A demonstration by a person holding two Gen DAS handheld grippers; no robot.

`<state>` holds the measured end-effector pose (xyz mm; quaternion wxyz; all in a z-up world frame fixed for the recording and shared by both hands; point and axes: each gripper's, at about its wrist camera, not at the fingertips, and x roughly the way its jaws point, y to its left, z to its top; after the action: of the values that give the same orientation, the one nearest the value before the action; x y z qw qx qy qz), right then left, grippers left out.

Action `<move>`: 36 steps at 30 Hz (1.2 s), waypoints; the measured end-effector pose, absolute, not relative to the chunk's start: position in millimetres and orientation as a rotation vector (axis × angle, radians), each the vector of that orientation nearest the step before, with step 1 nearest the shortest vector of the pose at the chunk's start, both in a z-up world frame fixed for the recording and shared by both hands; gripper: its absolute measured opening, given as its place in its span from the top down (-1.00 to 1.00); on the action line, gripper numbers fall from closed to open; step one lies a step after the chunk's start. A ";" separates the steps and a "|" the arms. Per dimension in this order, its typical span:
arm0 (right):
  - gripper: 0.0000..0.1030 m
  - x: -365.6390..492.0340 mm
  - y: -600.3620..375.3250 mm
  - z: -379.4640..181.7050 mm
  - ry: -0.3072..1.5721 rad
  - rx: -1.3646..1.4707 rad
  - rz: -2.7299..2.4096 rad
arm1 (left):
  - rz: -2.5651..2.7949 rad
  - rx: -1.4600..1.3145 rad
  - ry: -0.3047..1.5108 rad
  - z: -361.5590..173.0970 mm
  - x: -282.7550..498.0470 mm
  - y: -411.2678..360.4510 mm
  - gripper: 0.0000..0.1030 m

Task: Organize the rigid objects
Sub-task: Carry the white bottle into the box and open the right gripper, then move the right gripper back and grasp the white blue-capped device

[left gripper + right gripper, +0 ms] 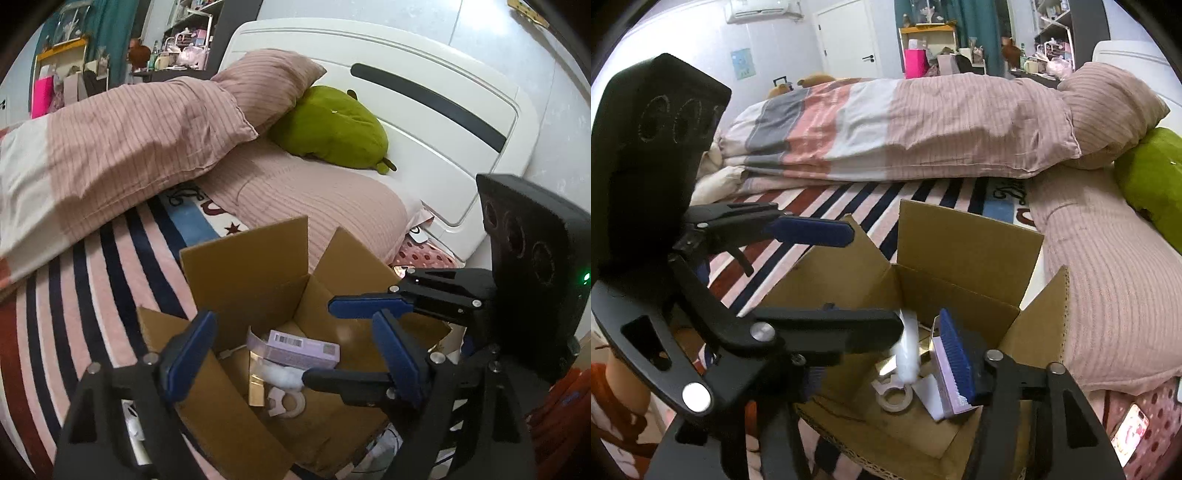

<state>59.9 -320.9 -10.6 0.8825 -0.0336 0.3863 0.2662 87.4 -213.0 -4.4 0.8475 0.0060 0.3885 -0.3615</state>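
- Brown corrugated cardboard box sits open on a striped bedspread, its flaps standing up, which leaves the inside free for dropping items in from above.
- Both handheld grippers hang over the box mouth, angled down into it, apparently at the drop-off stage of the tidying job.
- The left gripper has its blue-padded fingers well apart, nothing between them; the box contents show through the gap.
- The right gripper has its fingers partly apart; a blurred white object lies by the near finger's tip, and whether it is falling or already at rest cannot be told. The pads do not appear to press on anything.
- Already at the bottom of the box: a lilac carton, a ring of clear tape, and a gold-coloured piece, loosely piled rather than stacked.
- The lilac carton lies flat with a barcode label facing up; its print is too small to read.
- Dark script and a star pattern show on bedding behind the box, partly hidden under a pink ribbed pillow; no word is legible.
- A green plush cushion leans on the white headboard, well clear of the work.
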 end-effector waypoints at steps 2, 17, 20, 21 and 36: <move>-0.03 59.8 -321.7 -11.0 0.813 -0.068 0.559 | -0.750 0.008 0.820 -3.0 87.1 -209.1 -0.66; -0.03 45.2 -293.3 4.6 0.817 -0.111 0.562 | -0.671 -0.025 0.744 16.8 58.9 -141.9 -0.67; -0.03 40.5 -268.8 12.3 0.804 -0.129 0.602 | -0.608 -0.039 0.712 22.9 50.1 -104.5 -0.67; -0.03 38.4 -255.2 15.1 0.798 -0.140 0.626 | -0.579 -0.041 0.702 24.0 46.5 -89.4 -0.67; -0.03 50.7 -102.3 -38.1 0.934 -0.222 0.816 | -0.318 -0.152 0.730 -37.5 10.6 62.4 -0.79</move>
<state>50.7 -102.3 -38.1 0.8081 -0.1039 0.4366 0.3816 10.6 62.4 -37.5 0.9189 -0.0741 0.3551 -0.1548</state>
